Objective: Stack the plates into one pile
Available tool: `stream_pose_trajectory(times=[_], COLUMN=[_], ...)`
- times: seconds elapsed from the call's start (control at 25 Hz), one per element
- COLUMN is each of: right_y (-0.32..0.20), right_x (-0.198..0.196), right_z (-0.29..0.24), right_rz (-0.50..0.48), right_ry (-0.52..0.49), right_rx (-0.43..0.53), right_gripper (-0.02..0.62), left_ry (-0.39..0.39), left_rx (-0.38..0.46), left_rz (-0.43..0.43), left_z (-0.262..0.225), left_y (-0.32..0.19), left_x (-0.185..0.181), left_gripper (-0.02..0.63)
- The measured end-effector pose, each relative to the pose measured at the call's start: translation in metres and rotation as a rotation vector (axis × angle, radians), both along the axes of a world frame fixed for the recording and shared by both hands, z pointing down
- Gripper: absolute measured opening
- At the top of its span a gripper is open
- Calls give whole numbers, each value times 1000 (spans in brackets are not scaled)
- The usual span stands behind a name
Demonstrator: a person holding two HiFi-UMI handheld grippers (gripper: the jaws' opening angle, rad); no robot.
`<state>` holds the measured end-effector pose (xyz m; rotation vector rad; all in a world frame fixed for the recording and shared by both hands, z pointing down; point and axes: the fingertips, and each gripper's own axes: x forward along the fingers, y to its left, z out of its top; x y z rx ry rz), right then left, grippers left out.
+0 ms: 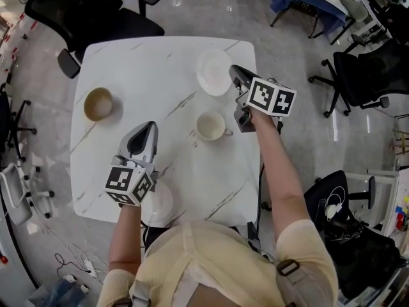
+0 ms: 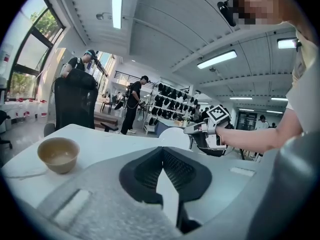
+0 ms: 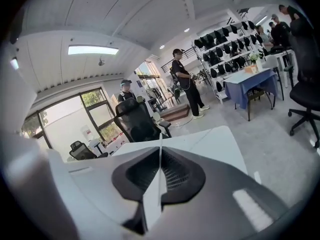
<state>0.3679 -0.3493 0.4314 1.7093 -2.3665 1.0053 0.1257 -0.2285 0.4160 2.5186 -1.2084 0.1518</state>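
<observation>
In the head view my right gripper [image 1: 234, 73] is shut on the right rim of a white plate [image 1: 213, 72], held over the far side of the white marble table [image 1: 147, 59]. In the right gripper view that plate shows edge-on as a thin white line [image 3: 160, 143] between the jaws. The left gripper view shows the same plate [image 2: 172, 136] raised beside the right gripper [image 2: 196, 130]. My left gripper [image 1: 149, 128] hangs over the table's middle, shut, with nothing seen in it. A second white plate [image 1: 161, 203] lies near the front edge, partly hidden under my left hand.
A tan bowl [image 1: 98, 103] stands at the table's left, and it also shows in the left gripper view [image 2: 58, 154]. A white cup [image 1: 209, 125] sits just below the held plate. Black office chairs [image 1: 83, 11] ring the table. People stand far off in the room.
</observation>
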Motion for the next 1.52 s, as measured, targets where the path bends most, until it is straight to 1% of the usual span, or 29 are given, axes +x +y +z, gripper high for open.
stream_pose_trajectory(times=[0.12,0.32,0.56,0.76,0.96,1.12,1.36,1.52], right_y=[5,11,27,50,81,105,147,172], right_x=[-2,-8,-33,-63,-98,-124,-154,-174], right_z=[-7,-30,-70,-106,-122,-125,-126,-119], right_rz=[-10,-26,-68,-99,-125,-146,-184,-214], right_ry=[14,22,52,76,89,98,104,97], right_rx=[16,69,136,184,195,197,207,189], right_gripper=[17,17,17,16,17,16,17,16], left_ry=[-1,-9,-11,-11,-4,-5,-30,-28], left_rx=[8,37,53,64,54,45,53,58], left_rz=[-8,-55,-93,-113,-135,-142,-148,-136], left_z=[-6,-16,-29,-41,-43,-40,-36,-35], left_y=[7,18,31,46,68,87,111,124], left_x=[-5,-25,-58,-94,-135,-161,-180,-185], left_gripper=[3,3,3,3,3,3,3,3])
